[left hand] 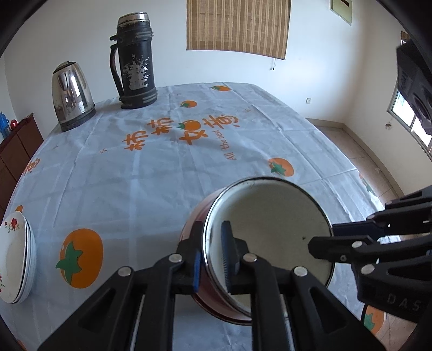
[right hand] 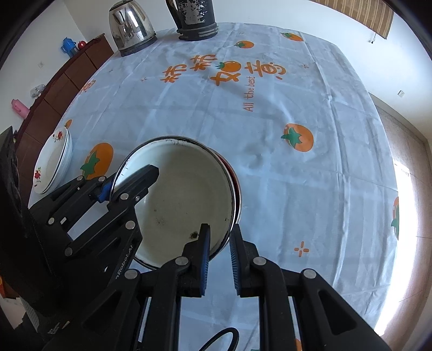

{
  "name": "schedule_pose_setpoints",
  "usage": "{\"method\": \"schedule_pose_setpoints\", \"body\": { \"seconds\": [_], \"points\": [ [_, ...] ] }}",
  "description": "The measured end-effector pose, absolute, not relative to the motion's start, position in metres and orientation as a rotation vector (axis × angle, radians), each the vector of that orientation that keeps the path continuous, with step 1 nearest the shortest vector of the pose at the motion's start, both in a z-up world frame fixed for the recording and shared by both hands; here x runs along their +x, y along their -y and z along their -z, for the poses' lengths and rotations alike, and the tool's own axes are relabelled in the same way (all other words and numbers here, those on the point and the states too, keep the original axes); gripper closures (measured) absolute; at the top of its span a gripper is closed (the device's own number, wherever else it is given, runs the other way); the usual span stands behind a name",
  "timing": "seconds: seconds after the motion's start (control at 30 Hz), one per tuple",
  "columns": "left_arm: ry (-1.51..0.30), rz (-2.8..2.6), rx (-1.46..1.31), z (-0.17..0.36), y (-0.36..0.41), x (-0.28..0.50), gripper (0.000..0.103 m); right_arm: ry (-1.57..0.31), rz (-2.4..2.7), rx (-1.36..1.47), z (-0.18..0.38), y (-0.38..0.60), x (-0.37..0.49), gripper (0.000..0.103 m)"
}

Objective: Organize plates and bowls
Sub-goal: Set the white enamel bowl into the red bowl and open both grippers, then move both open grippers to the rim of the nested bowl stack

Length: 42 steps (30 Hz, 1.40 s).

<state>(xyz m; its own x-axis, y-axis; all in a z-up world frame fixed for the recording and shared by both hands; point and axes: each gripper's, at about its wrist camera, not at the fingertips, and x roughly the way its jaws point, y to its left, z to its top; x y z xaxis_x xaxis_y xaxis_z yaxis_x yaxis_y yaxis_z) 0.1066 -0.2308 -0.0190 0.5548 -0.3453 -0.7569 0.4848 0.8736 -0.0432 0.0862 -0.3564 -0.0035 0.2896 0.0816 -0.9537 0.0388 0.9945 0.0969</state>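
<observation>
This looks like a dining room in a home. A big desk [right hand: 310, 189] is covered with a thin plastic cloth [left hand: 151, 178] printed with orange fruits. At its far edge stand a steel electric kettle [left hand: 72, 95] and a worn black thermos jug [left hand: 135, 60]. A stack of flowered plates [right hand: 55, 159] lies near the side. Behind is a dark wooden cabinet [right hand: 62, 81], white walls, a bamboo blind [left hand: 237, 25], a window [left hand: 410, 118] and a tiled floor [left hand: 359, 151].
</observation>
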Motion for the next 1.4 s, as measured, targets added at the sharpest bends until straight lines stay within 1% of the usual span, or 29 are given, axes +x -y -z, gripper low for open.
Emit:
{"method": "schedule_pose_setpoints", "body": {
  "seconds": [0.07,0.3,0.37,0.63,0.7,0.73,0.9,0.93,1.1,1.13,1.17,1.2,1.23,1.27,1.4],
  "points": [
    [-0.842,0.497,0.191,0.017,0.231,0.106,0.088,-1.284,-0.028,0.108,0.004,0.356,0.087,0.087],
    [-0.835,0.497,0.197,0.017,0.233,0.105,0.086,-1.289,-0.029,0.093,0.005,0.353,0.089,0.087],
    [-0.832,0.510,0.205,0.015,0.235,0.103,0.083,-1.290,-0.026,0.083,0.004,0.353,0.089,0.087],
    [-0.814,0.520,0.234,0.012,0.240,0.096,0.079,-1.295,0.005,0.042,0.006,0.354,0.090,0.087],
    [-0.811,0.534,0.225,0.012,0.238,0.094,0.075,-1.296,0.007,0.032,0.007,0.353,0.089,0.087],
    [-0.804,0.547,0.222,0.011,0.237,0.092,0.071,-1.296,0.008,0.025,0.007,0.352,0.089,0.087],
    [-0.808,0.569,0.218,0.012,0.232,0.091,0.067,-1.294,0.025,-0.010,0.008,0.347,0.092,0.087],
    [-0.816,0.582,0.206,0.011,0.229,0.092,0.065,-1.297,0.023,-0.009,0.009,0.346,0.093,0.087],
    [-0.817,0.613,0.203,0.012,0.221,0.089,0.064,-1.312,0.028,-0.037,0.011,0.340,0.098,0.087],
    [-0.813,0.618,0.204,0.012,0.220,0.088,0.061,-1.316,0.030,-0.040,0.012,0.339,0.099,0.087],
    [-0.804,0.601,0.209,0.011,0.218,0.088,0.045,-1.321,0.033,-0.039,0.013,0.338,0.100,0.087],
    [-0.785,0.547,0.221,0.010,0.215,0.088,0.034,-1.328,0.044,-0.042,0.015,0.339,0.101,0.087],
    [-0.757,0.505,0.221,0.009,0.210,0.090,0.019,-1.331,0.063,-0.053,0.016,0.339,0.101,0.087],
    [-0.732,0.484,0.207,0.007,0.204,0.092,0.014,-1.331,0.073,-0.061,0.017,0.340,0.102,0.087],
    [-0.743,0.476,0.150,0.005,0.190,0.104,0.014,-1.312,0.052,-0.003,0.015,0.347,0.104,0.087]
  ]
}}
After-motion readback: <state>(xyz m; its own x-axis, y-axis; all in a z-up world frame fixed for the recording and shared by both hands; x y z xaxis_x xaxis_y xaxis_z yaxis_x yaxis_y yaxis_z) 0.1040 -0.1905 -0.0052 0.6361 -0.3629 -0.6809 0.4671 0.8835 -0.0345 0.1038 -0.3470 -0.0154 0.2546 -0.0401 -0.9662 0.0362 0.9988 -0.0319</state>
